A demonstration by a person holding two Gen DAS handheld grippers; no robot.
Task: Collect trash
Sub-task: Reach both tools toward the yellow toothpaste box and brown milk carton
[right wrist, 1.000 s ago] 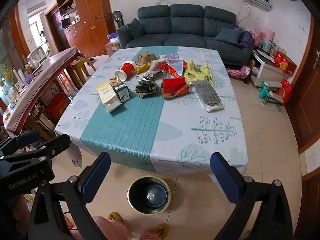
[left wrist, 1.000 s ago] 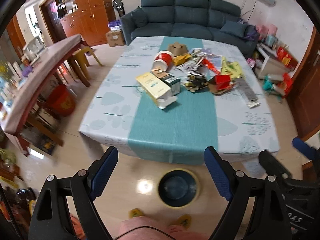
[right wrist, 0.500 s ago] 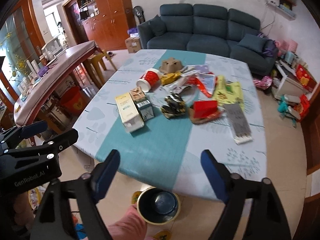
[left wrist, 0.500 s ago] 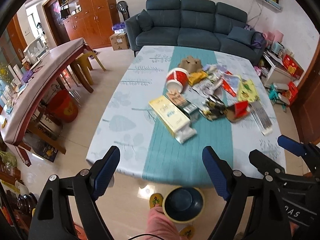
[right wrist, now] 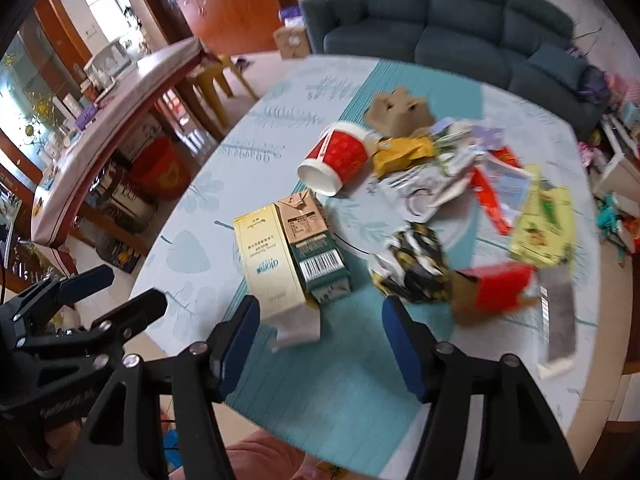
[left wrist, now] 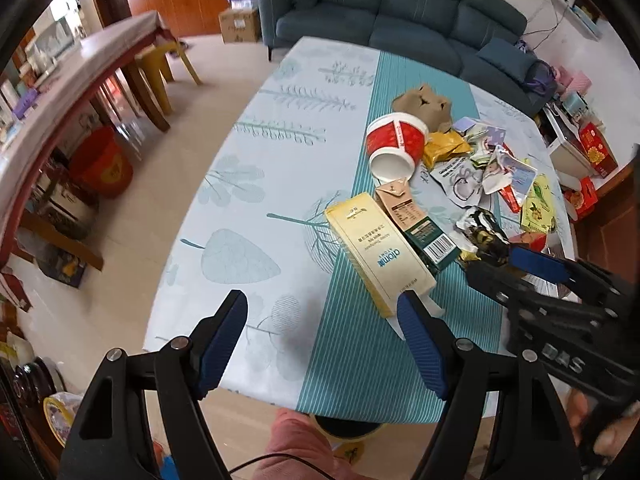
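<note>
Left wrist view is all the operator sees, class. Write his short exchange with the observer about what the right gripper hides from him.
Operator: What lies behind the right gripper?
Observer: A red box, just past the black-and-gold wrapper.
Operator: Is that gripper carrying anything?
Observer: No. Its jaws are closing with nothing between them.

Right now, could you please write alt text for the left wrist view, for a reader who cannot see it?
The left gripper, jaws closing with nothing between them, hangs over a table strewn with trash: a long yellow box nearest, a green carton touching it, and a tipped red cup beyond. The right gripper reaches in from the right.
</note>
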